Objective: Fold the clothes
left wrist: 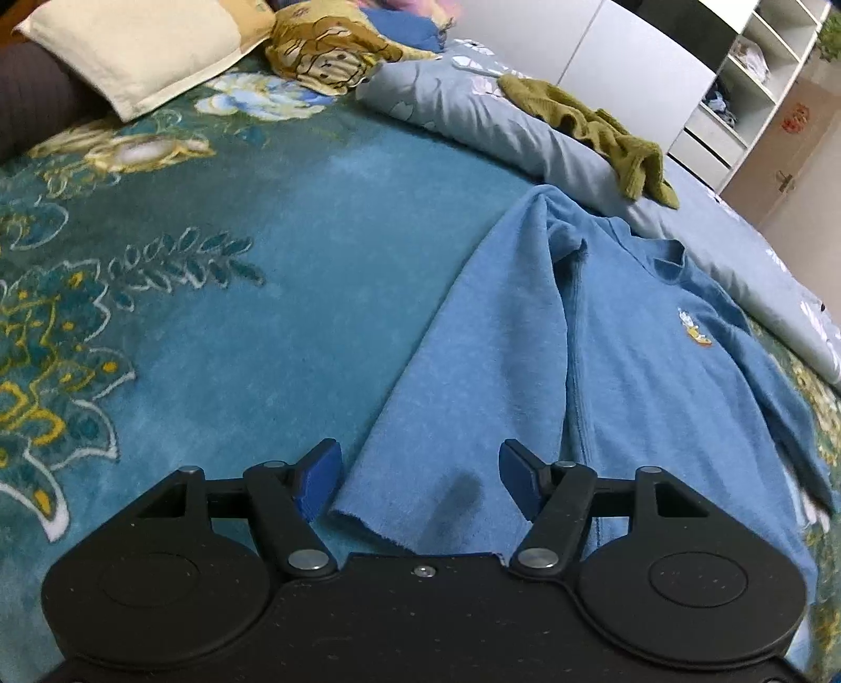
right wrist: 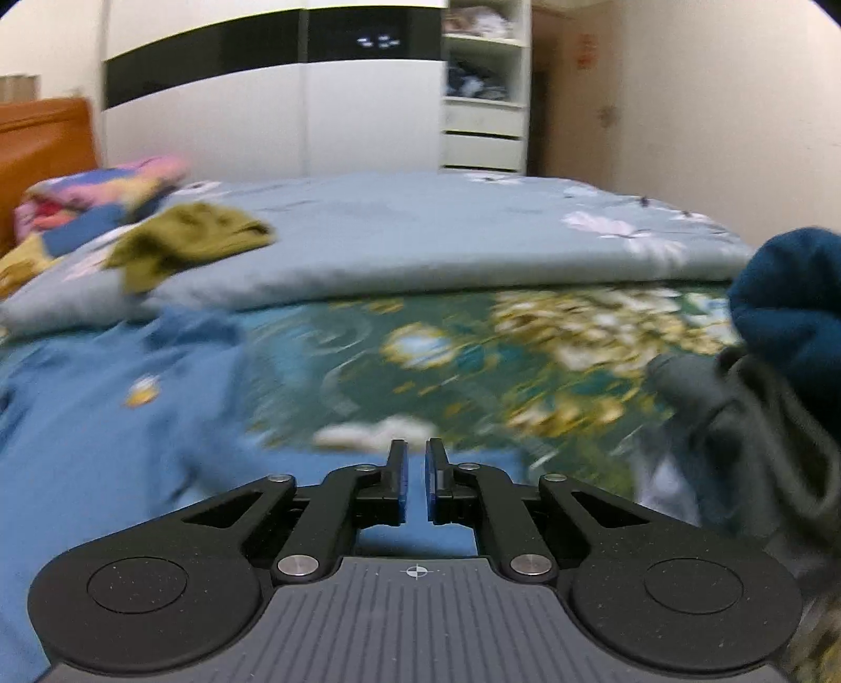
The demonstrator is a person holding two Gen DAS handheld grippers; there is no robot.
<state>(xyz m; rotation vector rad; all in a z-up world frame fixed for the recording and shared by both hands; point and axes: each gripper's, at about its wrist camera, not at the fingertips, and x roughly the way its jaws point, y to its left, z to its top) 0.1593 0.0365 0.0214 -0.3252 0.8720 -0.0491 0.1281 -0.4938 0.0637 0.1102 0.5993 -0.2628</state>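
A light blue sweatshirt with a small duck badge lies flat on the teal floral blanket. One sleeve is folded down its front, with the cuff toward me. My left gripper is open, its blue pads on either side of that sleeve cuff, just above it. In the right wrist view the sweatshirt lies at the left, blurred. My right gripper is nearly closed with a narrow gap and holds nothing, above the sweatshirt's edge.
A folded grey-blue quilt with an olive green garment on it lies behind the sweatshirt. A cream pillow sits far left. Dark garments are piled at the right. A white wardrobe and shelves stand beyond the bed.
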